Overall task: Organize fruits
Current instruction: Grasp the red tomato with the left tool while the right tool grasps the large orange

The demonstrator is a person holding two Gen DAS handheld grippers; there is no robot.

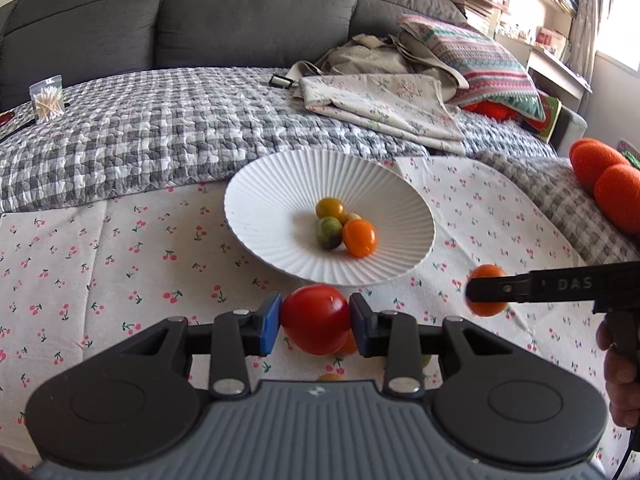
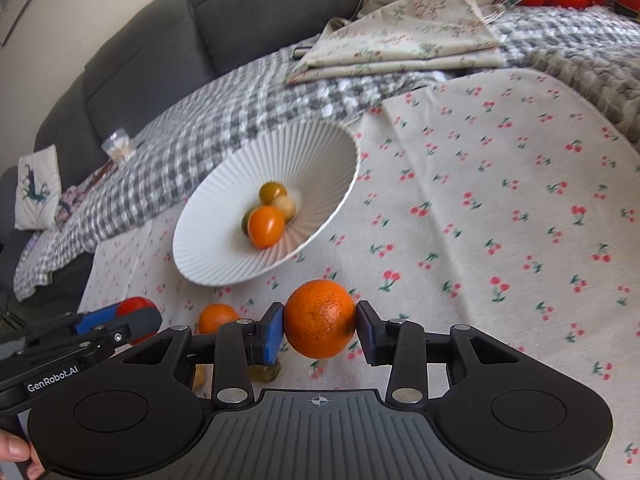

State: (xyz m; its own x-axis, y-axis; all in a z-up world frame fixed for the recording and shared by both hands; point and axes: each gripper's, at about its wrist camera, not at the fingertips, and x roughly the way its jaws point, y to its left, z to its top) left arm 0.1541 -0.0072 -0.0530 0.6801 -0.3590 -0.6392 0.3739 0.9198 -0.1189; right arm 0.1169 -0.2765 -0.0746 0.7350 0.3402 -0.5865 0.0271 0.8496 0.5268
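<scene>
A white ribbed bowl stands on the cherry-print cloth and holds several small fruits, among them an orange tomato, a green one and a yellow-brown one. My left gripper is shut on a red tomato, held just in front of the bowl. My right gripper is shut on an orange, right of the bowl; it shows in the left wrist view. Another orange and a small yellowish fruit lie on the cloth below the grippers.
The cherry-print cloth covers the near surface, over a grey checked quilt. Folded floral fabric and a patterned pillow lie at the back right. A box of cotton swabs stands at the back left. Orange plush balls sit at the right edge.
</scene>
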